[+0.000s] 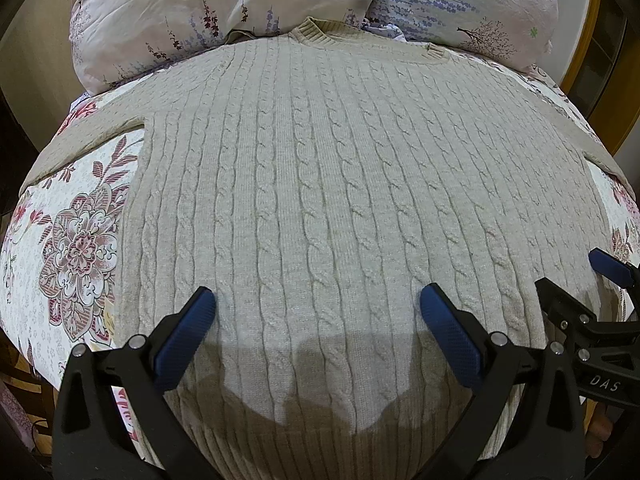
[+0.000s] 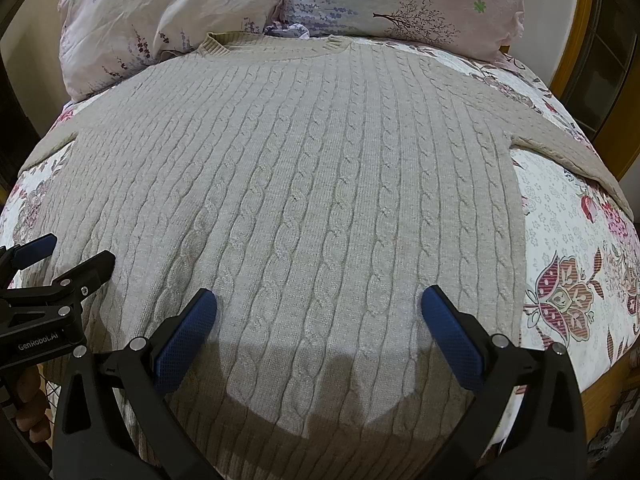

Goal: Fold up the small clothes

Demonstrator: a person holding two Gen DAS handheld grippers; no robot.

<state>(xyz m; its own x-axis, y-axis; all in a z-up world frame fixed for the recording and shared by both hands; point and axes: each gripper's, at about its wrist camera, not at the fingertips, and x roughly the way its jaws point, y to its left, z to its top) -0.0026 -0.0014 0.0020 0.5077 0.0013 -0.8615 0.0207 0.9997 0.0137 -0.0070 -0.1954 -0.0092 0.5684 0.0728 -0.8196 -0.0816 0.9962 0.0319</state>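
Observation:
A beige cable-knit sweater [image 1: 320, 184] lies flat and spread out on the bed, collar at the far end by the pillows, both sleeves out to the sides. It also fills the right wrist view [image 2: 304, 200]. My left gripper [image 1: 318, 300] is open and empty, hovering over the lower part of the sweater. My right gripper [image 2: 319, 300] is open and empty too, over the lower part a little to the right. The right gripper shows at the right edge of the left wrist view [image 1: 580, 280]; the left gripper shows at the left edge of the right wrist view [image 2: 68, 260].
The bed has a floral quilt [image 1: 76, 248] that also shows at the right [image 2: 568, 248]. Two pale floral pillows [image 1: 208, 12] [image 2: 404, 4] lie at the head. A wooden bed frame [image 2: 580, 40] runs along the right side.

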